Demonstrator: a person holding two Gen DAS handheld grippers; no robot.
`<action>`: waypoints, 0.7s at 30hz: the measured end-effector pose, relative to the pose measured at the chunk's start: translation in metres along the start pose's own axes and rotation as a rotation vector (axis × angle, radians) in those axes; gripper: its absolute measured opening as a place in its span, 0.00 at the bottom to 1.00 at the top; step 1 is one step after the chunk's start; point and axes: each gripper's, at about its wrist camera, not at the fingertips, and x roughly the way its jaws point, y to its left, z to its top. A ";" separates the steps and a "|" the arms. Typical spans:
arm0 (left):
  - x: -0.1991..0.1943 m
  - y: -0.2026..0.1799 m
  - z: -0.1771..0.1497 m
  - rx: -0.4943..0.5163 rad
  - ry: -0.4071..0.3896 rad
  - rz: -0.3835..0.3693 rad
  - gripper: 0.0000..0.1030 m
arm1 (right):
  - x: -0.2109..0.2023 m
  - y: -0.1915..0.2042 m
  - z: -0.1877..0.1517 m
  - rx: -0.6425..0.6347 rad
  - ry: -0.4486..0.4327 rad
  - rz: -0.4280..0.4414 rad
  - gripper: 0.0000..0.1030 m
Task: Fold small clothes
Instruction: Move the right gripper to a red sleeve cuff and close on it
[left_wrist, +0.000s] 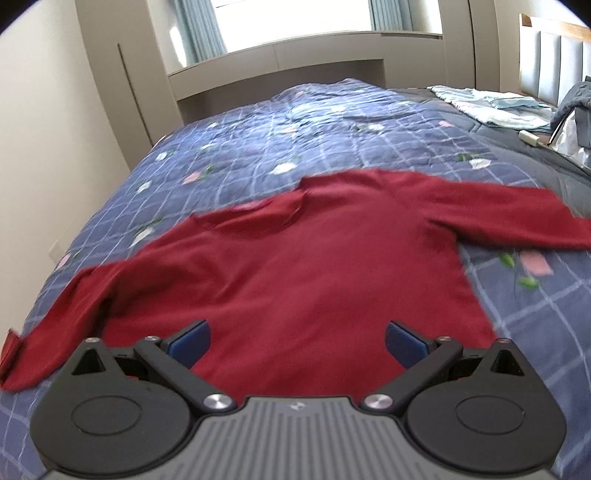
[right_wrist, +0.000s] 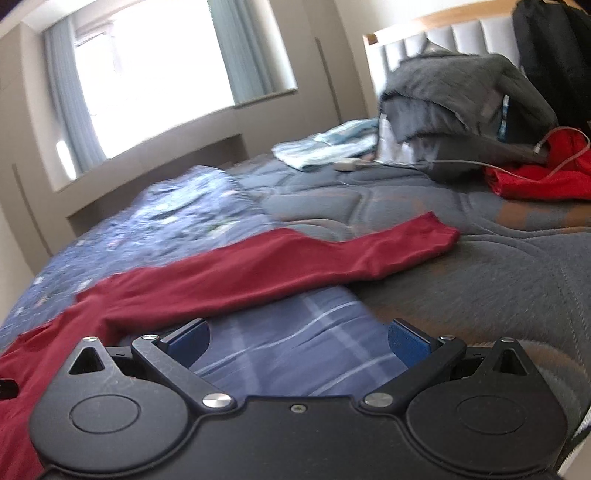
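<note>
left wrist view: a soft, limp red top (left_wrist: 295, 258) is seen flat on the bed (left_wrist: 258, 140), best taken at a sleeve, both hand-held grippers (left_wrist: 297, 341) (right_wrist: 299, 341) spread and empty.

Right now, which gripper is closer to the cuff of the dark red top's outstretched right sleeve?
Right. The right gripper hovers open over the blue quilt just below that sleeve. The left gripper sits open over the dark red top, at its hem.
</note>
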 end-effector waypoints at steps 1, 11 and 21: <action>0.007 -0.006 0.006 0.004 -0.009 -0.003 1.00 | 0.006 -0.005 0.003 0.005 0.008 -0.018 1.00; 0.073 -0.052 0.053 -0.002 -0.091 -0.038 1.00 | 0.061 -0.051 0.025 0.197 0.100 -0.027 1.00; 0.123 -0.064 0.052 -0.054 -0.040 -0.059 1.00 | 0.087 -0.076 0.042 0.389 0.028 -0.039 0.92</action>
